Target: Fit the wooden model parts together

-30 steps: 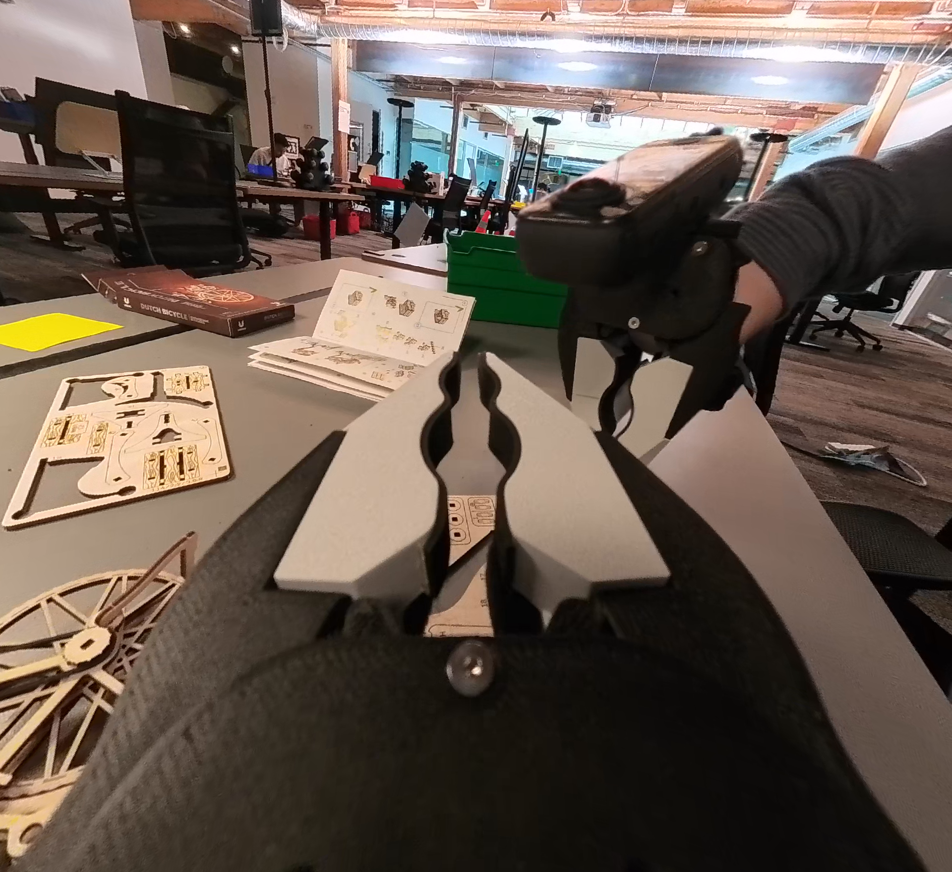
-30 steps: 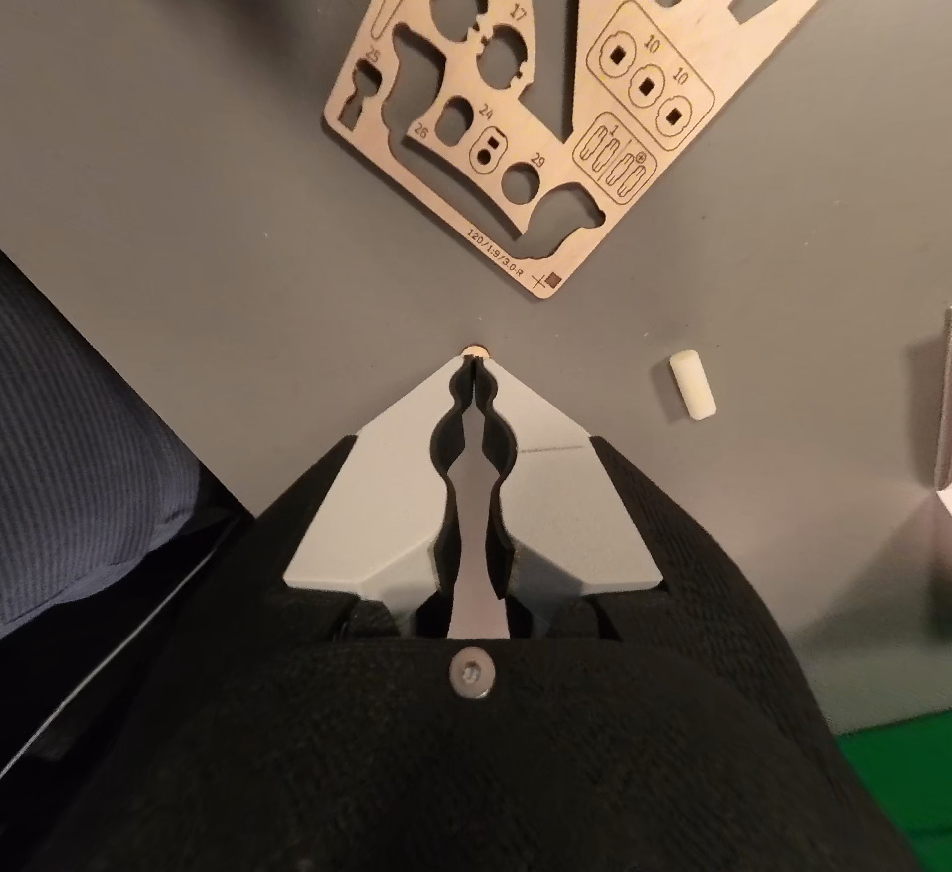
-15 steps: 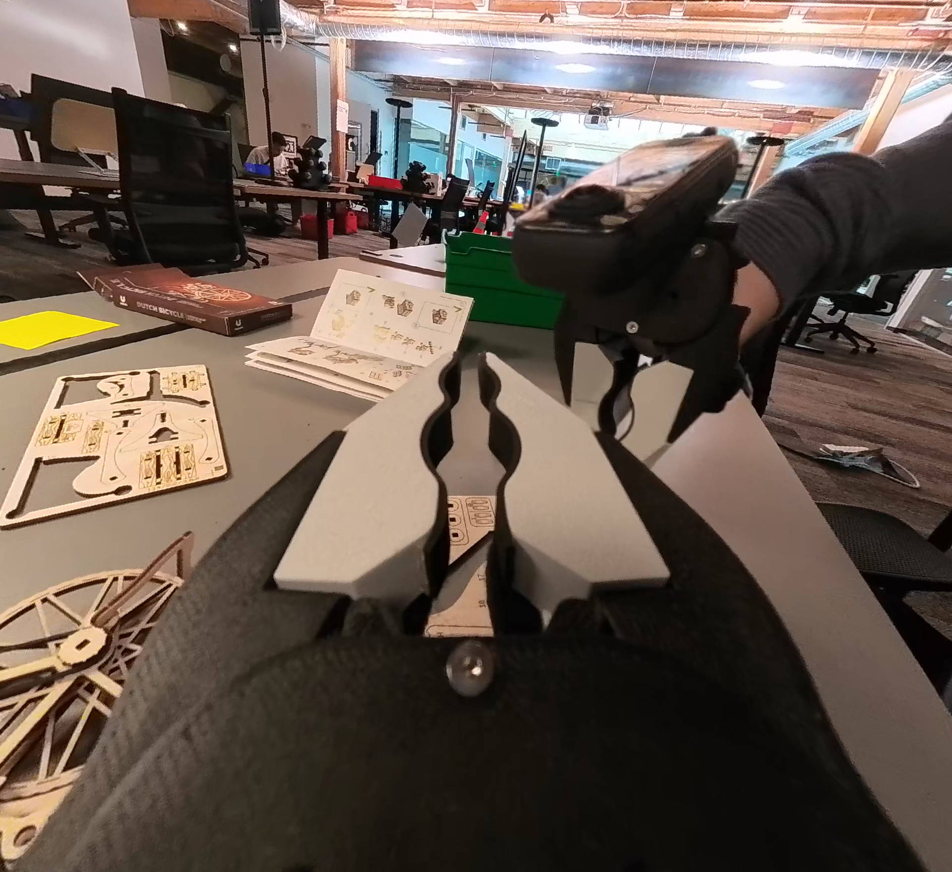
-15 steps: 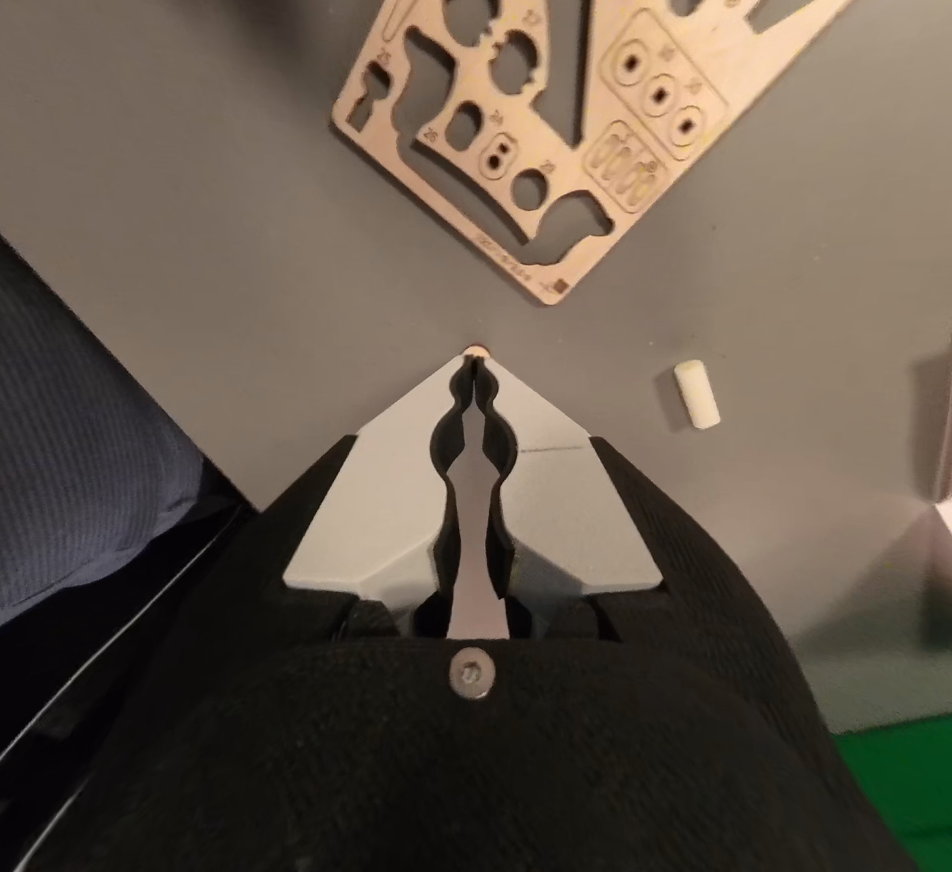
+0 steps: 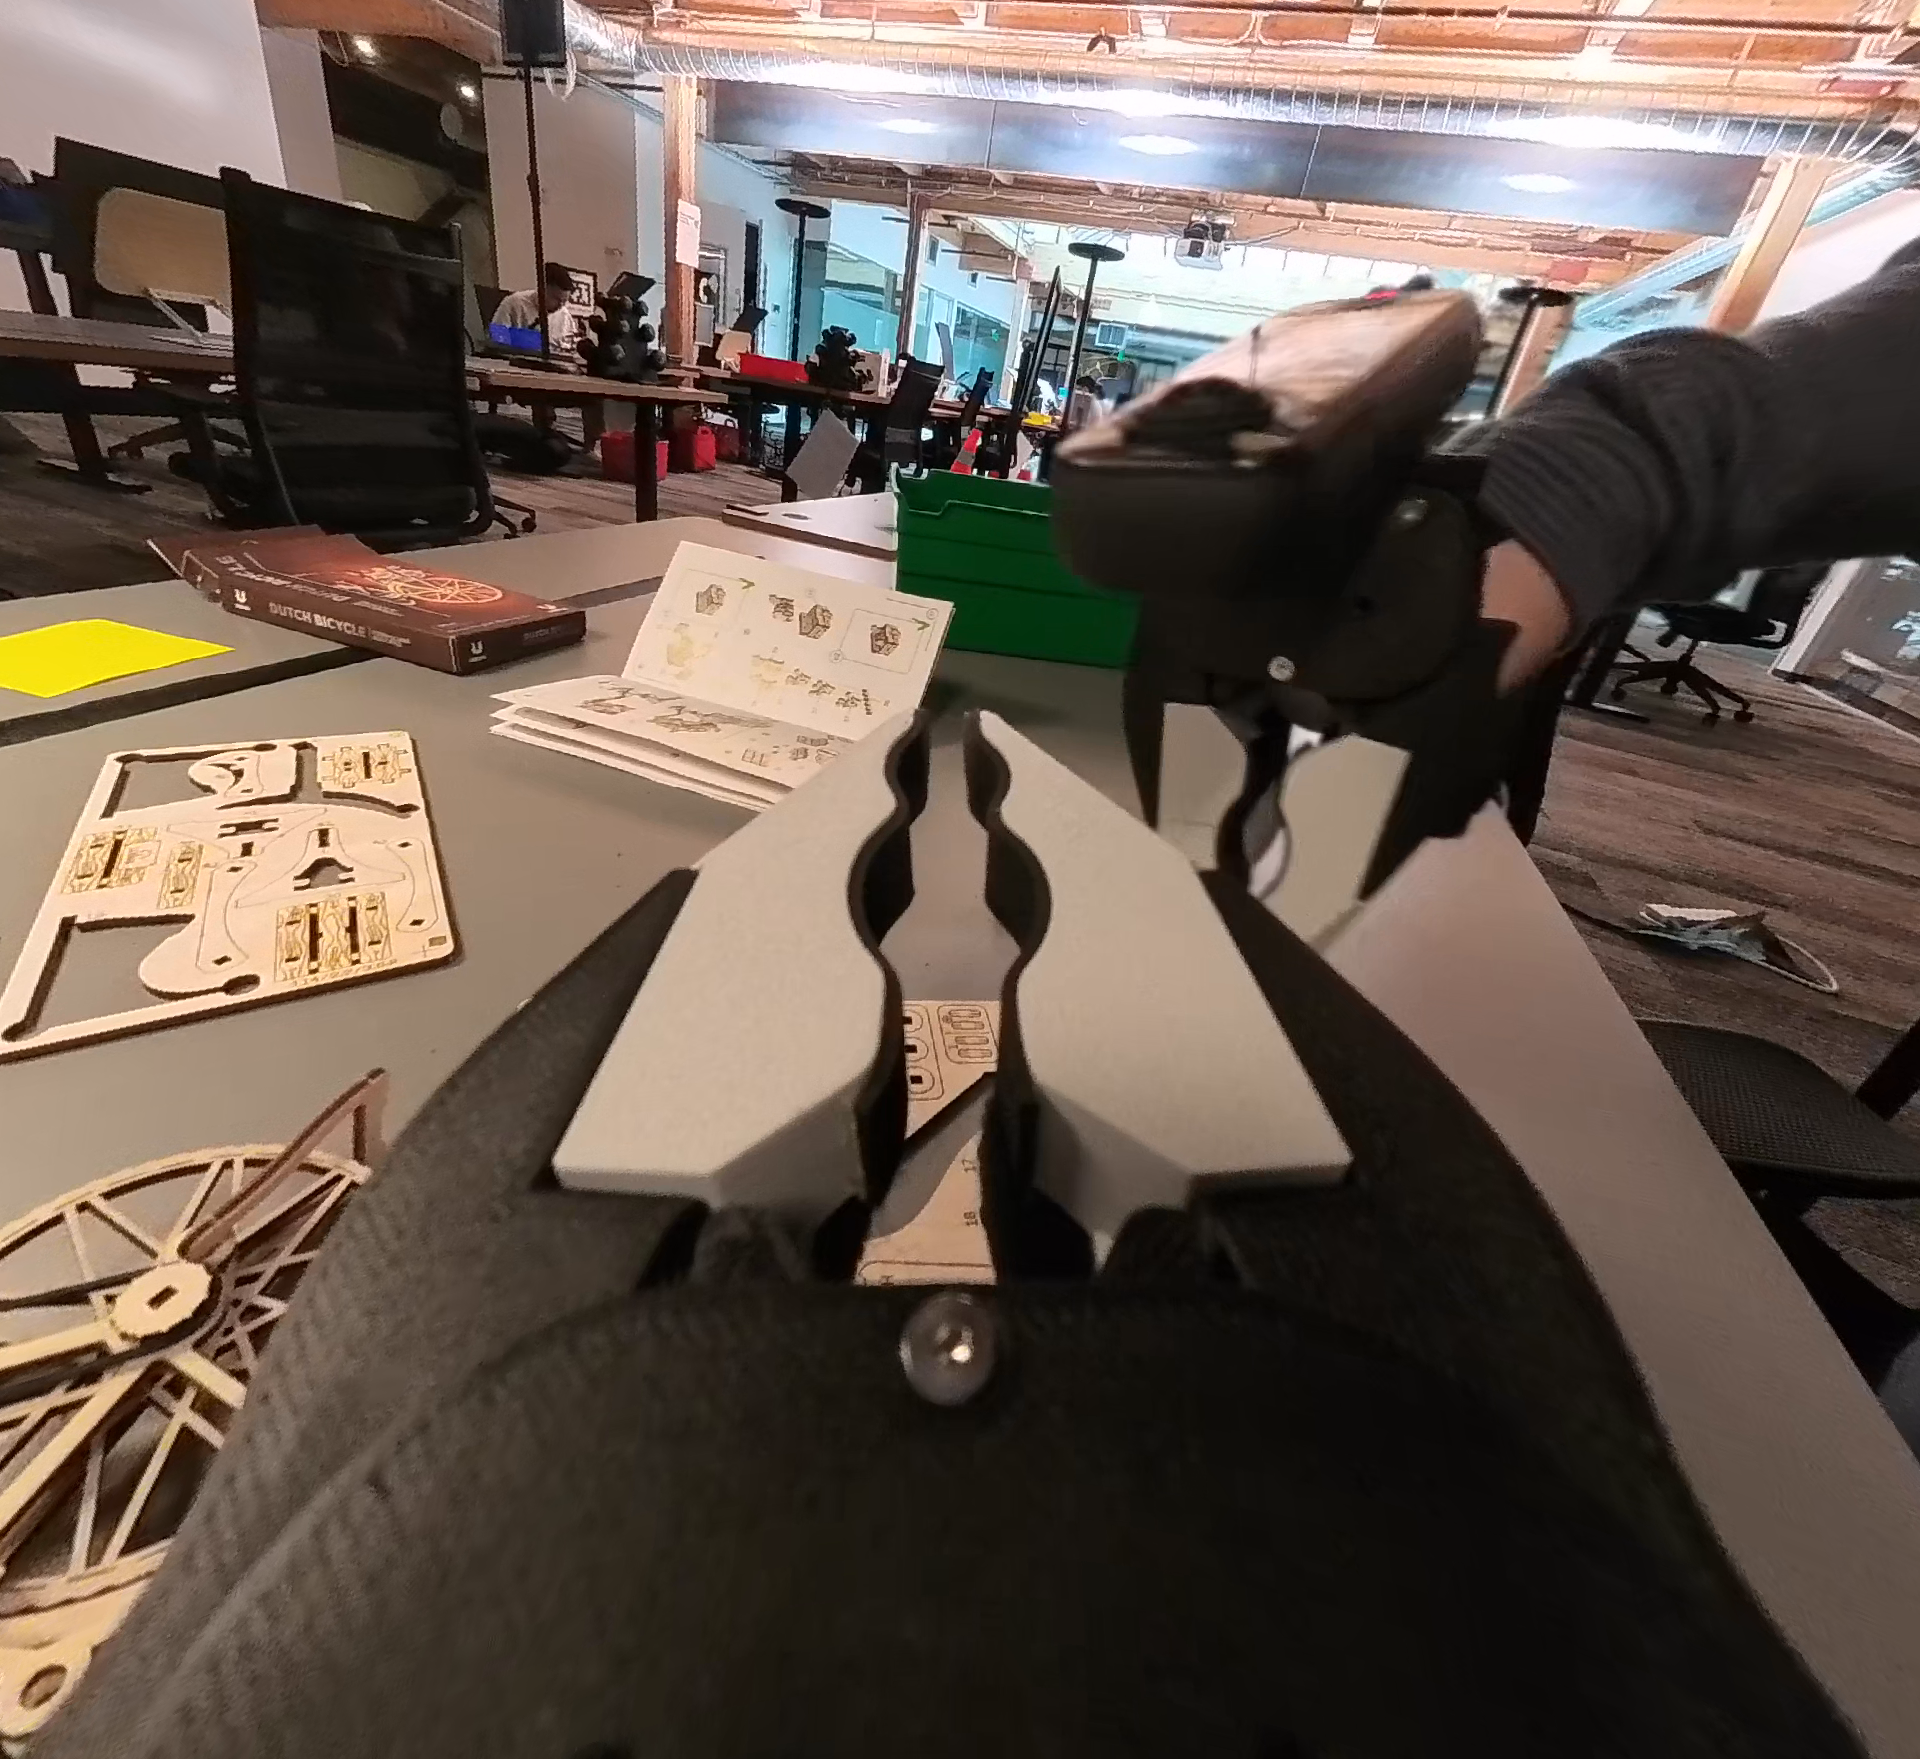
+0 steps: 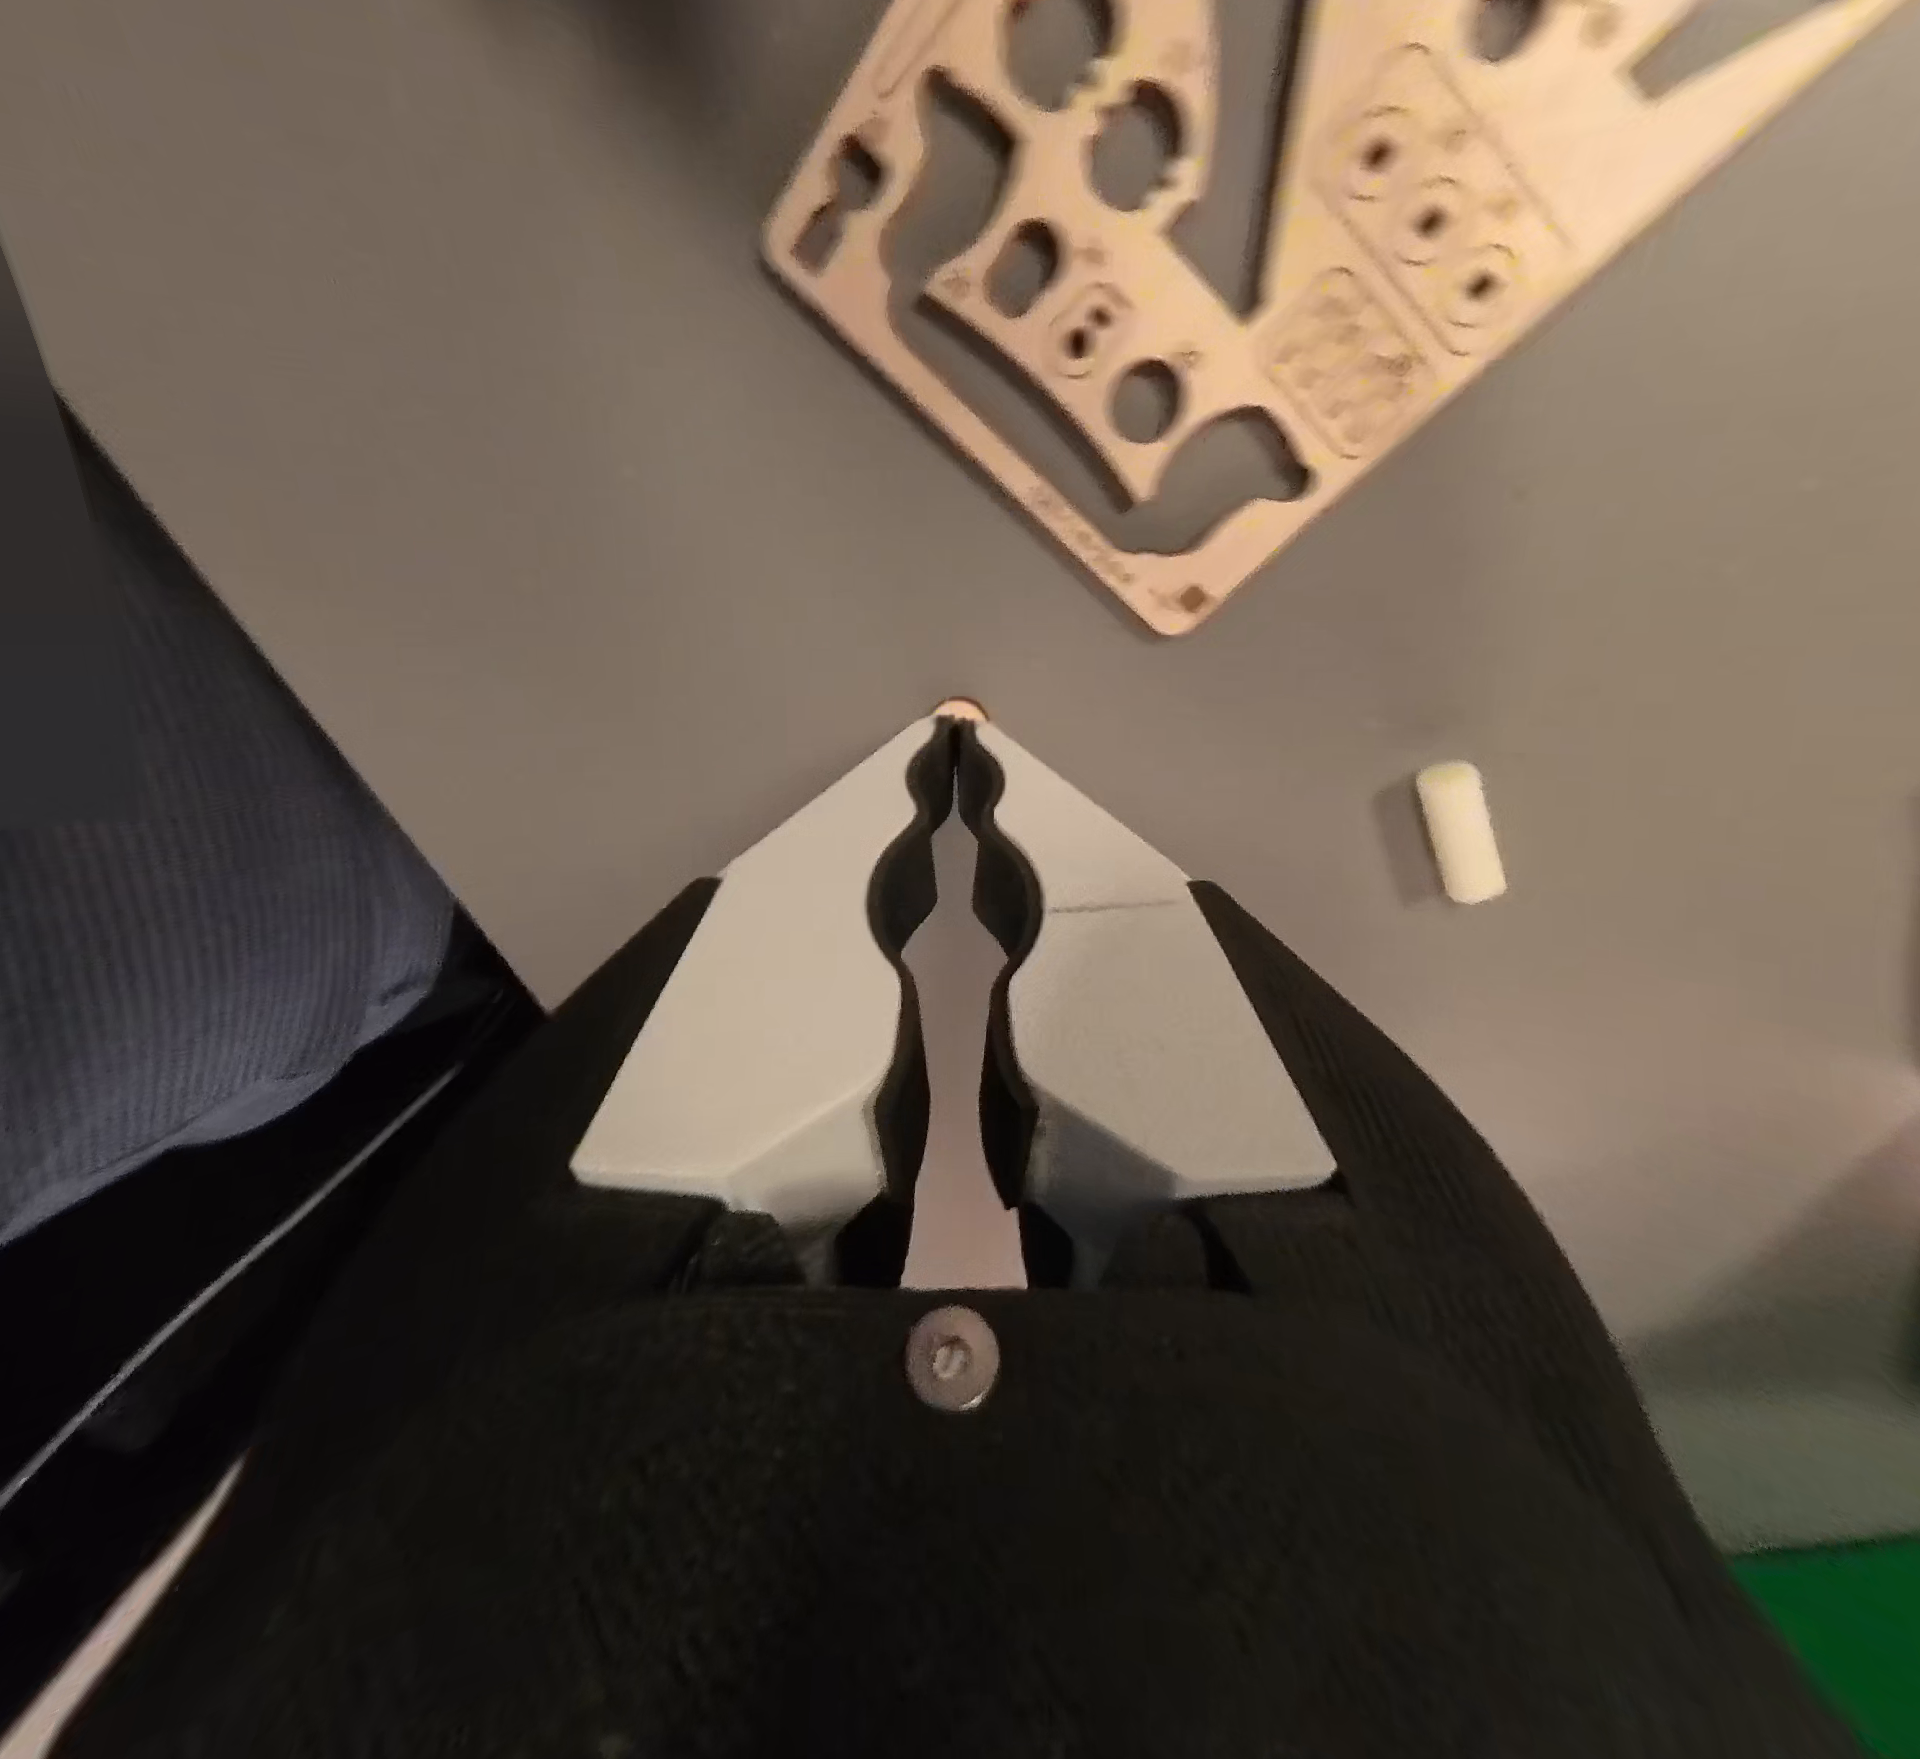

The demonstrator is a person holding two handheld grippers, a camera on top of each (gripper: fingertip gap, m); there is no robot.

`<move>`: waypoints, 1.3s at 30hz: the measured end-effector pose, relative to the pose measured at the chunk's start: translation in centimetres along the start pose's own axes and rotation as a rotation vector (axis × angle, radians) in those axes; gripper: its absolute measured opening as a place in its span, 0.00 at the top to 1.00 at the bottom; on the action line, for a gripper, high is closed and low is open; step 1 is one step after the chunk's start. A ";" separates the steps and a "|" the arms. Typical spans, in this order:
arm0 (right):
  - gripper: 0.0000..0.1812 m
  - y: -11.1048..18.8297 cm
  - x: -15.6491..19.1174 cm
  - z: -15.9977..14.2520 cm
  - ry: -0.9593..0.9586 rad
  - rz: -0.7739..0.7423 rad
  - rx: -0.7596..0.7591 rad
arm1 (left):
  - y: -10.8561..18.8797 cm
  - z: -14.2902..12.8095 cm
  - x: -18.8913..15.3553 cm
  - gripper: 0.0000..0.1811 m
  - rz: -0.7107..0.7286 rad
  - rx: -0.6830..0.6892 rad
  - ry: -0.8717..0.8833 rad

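My right gripper [image 6: 956,722] points down at the grey table [image 6: 520,359] and is shut on a tiny round wooden piece [image 6: 958,703] that barely pokes past the tips. A punched-out wooden parts sheet [image 6: 1299,255] lies just beyond it, blurred. The right gripper's black body [image 5: 1278,504], held by a hand in a dark sleeve, shows in the left wrist view. My left gripper [image 5: 945,727] hovers low over the same sheet [image 5: 951,1034], jaws a narrow gap apart with nothing between them. A built wooden spoked wheel [image 5: 125,1294] lies at the left.
A second parts sheet [image 5: 239,868], an open instruction booklet [image 5: 769,670], a brown kit box [image 5: 384,608], yellow paper [image 5: 94,655] and a green bin [image 5: 997,577] sit on the table. A small white cylinder [image 6: 1460,831] lies right of my right gripper. The table edge and blue cloth [image 6: 156,930] are at the left. My right fingertips sit around 15 cm from my left ones. My right tips are about 25 cm from the built wooden spoked wheel [image 5: 125,1294], my left tips only 15 cm.
The right gripper has drifted with the small piece in it; the sheet and white cylinder slide right in its view, now blurred. The left gripper has barely moved.
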State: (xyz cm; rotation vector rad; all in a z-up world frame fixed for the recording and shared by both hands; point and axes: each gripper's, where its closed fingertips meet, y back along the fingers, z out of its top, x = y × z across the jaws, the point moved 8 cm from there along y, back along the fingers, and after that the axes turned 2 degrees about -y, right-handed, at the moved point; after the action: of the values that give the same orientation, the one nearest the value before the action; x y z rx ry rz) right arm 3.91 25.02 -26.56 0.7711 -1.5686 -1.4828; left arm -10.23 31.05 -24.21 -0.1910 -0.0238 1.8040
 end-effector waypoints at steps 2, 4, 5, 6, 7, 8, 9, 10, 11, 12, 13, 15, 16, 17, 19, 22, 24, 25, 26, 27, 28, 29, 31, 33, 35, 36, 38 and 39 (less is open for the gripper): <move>1.00 0.2 -0.9 -0.4 -0.006 -0.073 0.030 | 0.0 0.0 0.0 0.97 0.001 -0.003 0.003; 1.00 0.1 -0.1 -0.3 0.035 -0.074 0.062 | 0.0 0.0 0.1 0.97 0.001 -0.004 0.007; 1.00 -0.1 0.5 0.1 0.049 -0.035 0.031 | 0.0 0.0 0.1 0.97 0.000 -0.002 0.009; 1.00 -0.1 0.6 0.5 0.054 -0.021 -0.004 | 0.0 0.0 0.1 0.97 -0.002 0.000 0.011; 1.00 0.0 0.3 0.7 0.049 -0.025 -0.030 | 0.0 0.0 0.1 0.97 -0.003 0.000 0.011; 1.00 0.0 -0.2 0.7 0.034 -0.037 -0.030 | 0.0 0.0 0.1 0.97 -0.003 -0.001 0.011; 1.00 0.1 -0.4 0.6 0.034 -0.059 -0.014 | 0.0 0.0 0.1 0.97 -0.001 -0.005 0.011; 1.00 0.1 -0.2 0.6 0.044 -0.080 -0.004 | 0.1 0.0 0.1 0.97 0.000 -0.007 0.013; 1.00 0.1 -0.1 0.7 0.054 -0.098 0.004 | 0.1 0.1 0.1 0.97 -0.001 -0.006 0.016; 1.00 0.0 0.0 0.7 0.062 -0.111 0.013 | 0.0 0.1 0.1 0.97 -0.001 -0.005 0.016; 1.00 0.0 0.0 0.7 0.063 -0.113 0.015 | 0.1 0.1 0.1 0.97 -0.001 -0.003 0.013; 1.00 0.1 -0.1 0.6 0.039 -0.104 0.001 | 0.1 0.1 0.0 0.97 0.000 -0.001 0.001; 1.00 0.1 -0.1 0.5 0.025 -0.101 -0.015 | 0.1 0.1 -0.1 0.97 0.003 0.001 -0.007; 1.00 0.1 -0.2 0.4 0.004 -0.092 -0.038 | 0.1 0.1 -0.1 0.97 0.006 0.001 -0.012; 1.00 0.1 -0.3 0.0 -0.035 -0.075 -0.092 | 0.2 0.3 -0.1 0.97 0.009 -0.003 -0.017; 1.00 0.1 -0.1 -0.3 -0.030 -0.101 -0.123 | 0.3 0.3 -0.1 0.97 0.014 -0.005 -0.019; 1.00 0.1 -0.2 -0.5 -0.073 -0.070 -0.167 | 0.4 0.2 -0.1 0.97 0.015 -0.003 -0.019; 1.00 0.1 -0.3 -0.7 -0.094 -0.056 -0.190 | 0.4 0.3 -0.1 0.97 0.016 -0.005 -0.019; 1.00 0.1 -0.4 -0.9 -0.111 -0.045 -0.211 | 0.5 0.3 -0.1 0.97 0.018 -0.007 -0.019; 1.00 0.1 -0.4 -1.1 -0.126 -0.033 -0.232 | 0.5 0.3 0.0 0.97 0.019 -0.009 -0.019; 1.00 0.1 -0.4 -1.3 -0.142 -0.019 -0.249 | 0.5 0.4 0.0 0.97 0.021 -0.010 -0.018; 1.00 0.1 -0.4 -1.5 -0.156 -0.006 -0.269 | 0.6 0.4 0.1 0.97 0.020 -0.011 -0.016; 1.00 0.1 -0.5 -1.8 -0.187 0.020 -0.320 | 0.5 0.4 0.1 0.96 0.010 -0.012 -0.010; 1.00 0.2 -0.8 -2.0 -0.236 0.070 -0.397 | 0.4 0.3 0.0 0.94 -0.017 -0.008 -0.010; 1.00 0.3 -1.1 -2.3 -0.283 0.133 -0.506 | 0.2 0.4 -0.7 0.87 -0.100 0.006 -0.033; 1.00 0.5 -1.3 -2.3 -0.310 0.177 -0.578 | 0.1 0.4 -1.3 0.84 -0.161 0.019 -0.059; 1.00 0.7 -1.6 -2.4 -0.355 0.276 -0.739 | 0.0 -0.1 -2.6 0.82 -0.281 0.094 -0.152; 1.00 0.7 -1.7 -2.5 -0.374 0.319 -0.817 | -0.1 -0.6 -3.2 0.81 -0.311 0.153 -0.213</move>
State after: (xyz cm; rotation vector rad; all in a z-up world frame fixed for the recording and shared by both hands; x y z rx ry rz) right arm 6.98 25.41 -26.21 -0.2255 -1.0891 -1.8687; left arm -9.27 27.95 -24.42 0.1100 -0.0631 1.5011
